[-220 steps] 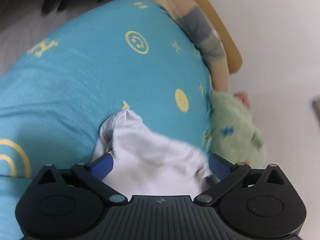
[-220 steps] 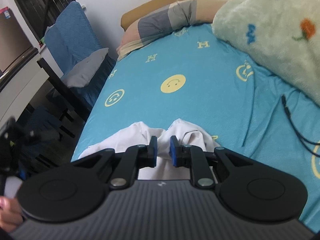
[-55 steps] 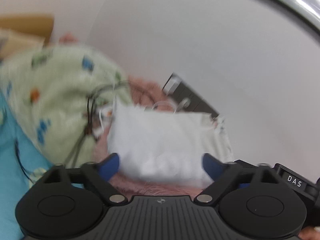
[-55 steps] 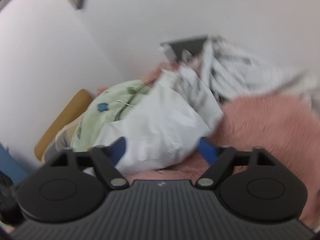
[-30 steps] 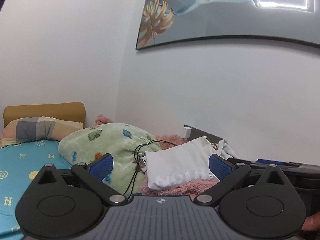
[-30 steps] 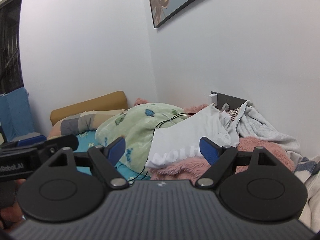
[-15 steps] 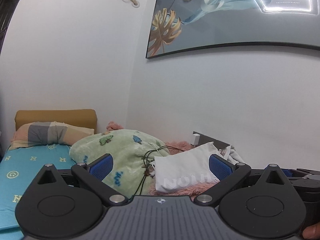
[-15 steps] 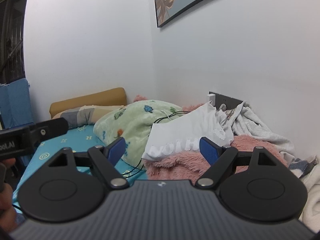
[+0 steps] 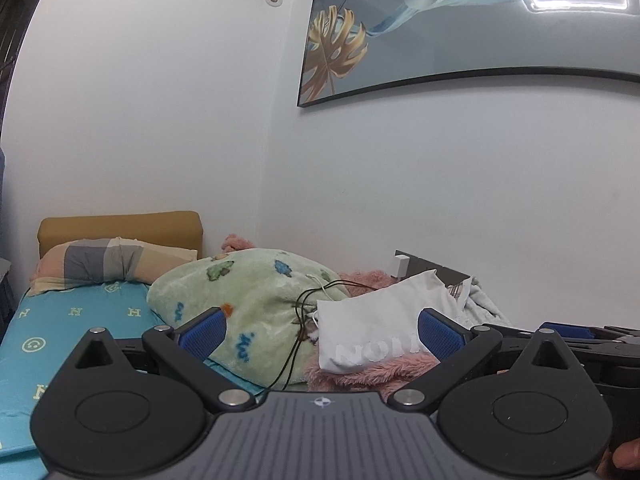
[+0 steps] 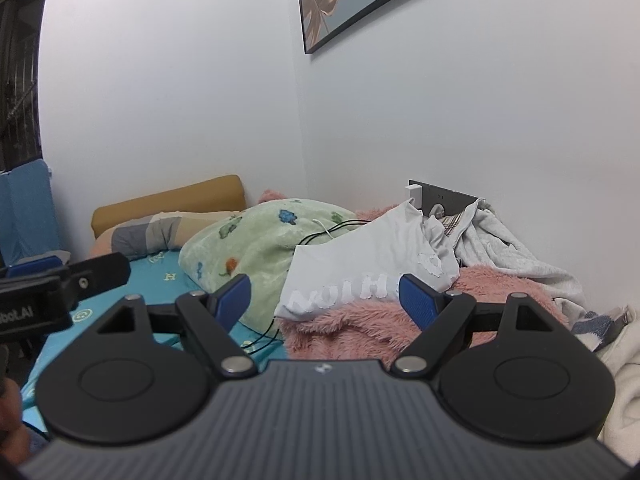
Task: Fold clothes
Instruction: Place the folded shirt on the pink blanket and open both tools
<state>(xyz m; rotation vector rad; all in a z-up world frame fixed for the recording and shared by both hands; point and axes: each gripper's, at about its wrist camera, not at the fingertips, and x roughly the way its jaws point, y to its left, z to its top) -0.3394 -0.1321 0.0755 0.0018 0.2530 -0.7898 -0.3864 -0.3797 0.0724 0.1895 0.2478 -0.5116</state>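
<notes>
A folded white garment [image 9: 376,332] with white lettering lies on a pink fluffy blanket [image 9: 352,376], leaning against the wall side of the bed. It also shows in the right wrist view [image 10: 360,264]. My left gripper [image 9: 320,330] is open and empty, held back from the garment. My right gripper [image 10: 322,294] is open and empty, also back from it. The left gripper's body shows at the left edge of the right wrist view [image 10: 60,280].
A green fleece blanket [image 9: 248,304] with black cables [image 9: 298,332] lies left of the garment. A blue bed sheet [image 9: 76,320] and striped pillow [image 9: 108,264] are further left. Grey and white clothes [image 10: 504,240] pile at the right by a wall socket [image 10: 440,196].
Both grippers let go of the white garment on the pink blanket, then drew back and levelled out. In the last half second both views pulled back slightly.
</notes>
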